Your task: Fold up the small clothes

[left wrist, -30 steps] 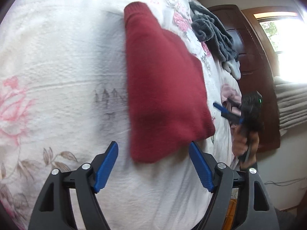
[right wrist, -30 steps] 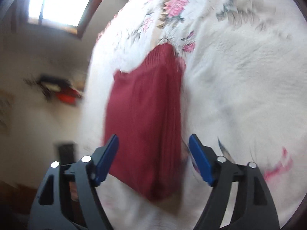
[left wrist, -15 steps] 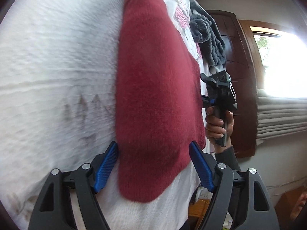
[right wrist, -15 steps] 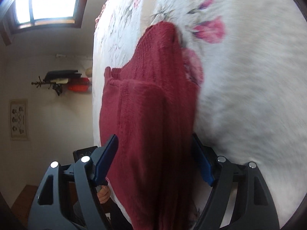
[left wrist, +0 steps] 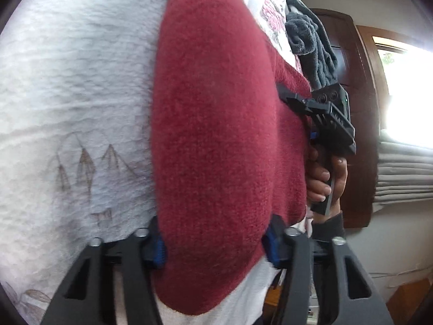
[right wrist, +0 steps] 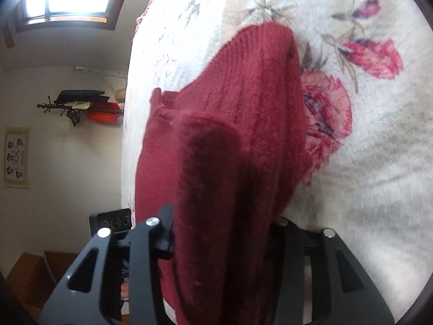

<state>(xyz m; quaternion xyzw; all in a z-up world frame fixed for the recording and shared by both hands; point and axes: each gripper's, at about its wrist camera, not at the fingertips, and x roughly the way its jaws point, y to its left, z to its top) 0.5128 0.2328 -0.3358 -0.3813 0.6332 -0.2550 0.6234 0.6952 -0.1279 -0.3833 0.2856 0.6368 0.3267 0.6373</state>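
Note:
A dark red knitted sweater (left wrist: 216, 135) lies folded lengthwise on a white flowered bedspread (left wrist: 67, 94). My left gripper (left wrist: 213, 246) is open and straddles the sweater's near end, with cloth filling the gap between its blue-padded fingers. In the right wrist view the same sweater (right wrist: 243, 108) shows a sleeve folded over its body. My right gripper (right wrist: 219, 241) is open too and straddles the opposite end, its pads hidden by cloth. A hand (left wrist: 322, 178) holds that gripper at the sweater's right edge.
A grey fleecy garment (left wrist: 311, 46) lies in a heap further up the bedspread (right wrist: 365, 162). Beyond the bed edge stand a dark wooden door (left wrist: 360, 108) and a bright window (left wrist: 406, 94). The right wrist view shows a wall rack (right wrist: 81, 103) and a poster (right wrist: 16, 157).
Both grippers have moved in low from opposite ends until the sweater lies between their fingers. The jaws are as wide apart as before.

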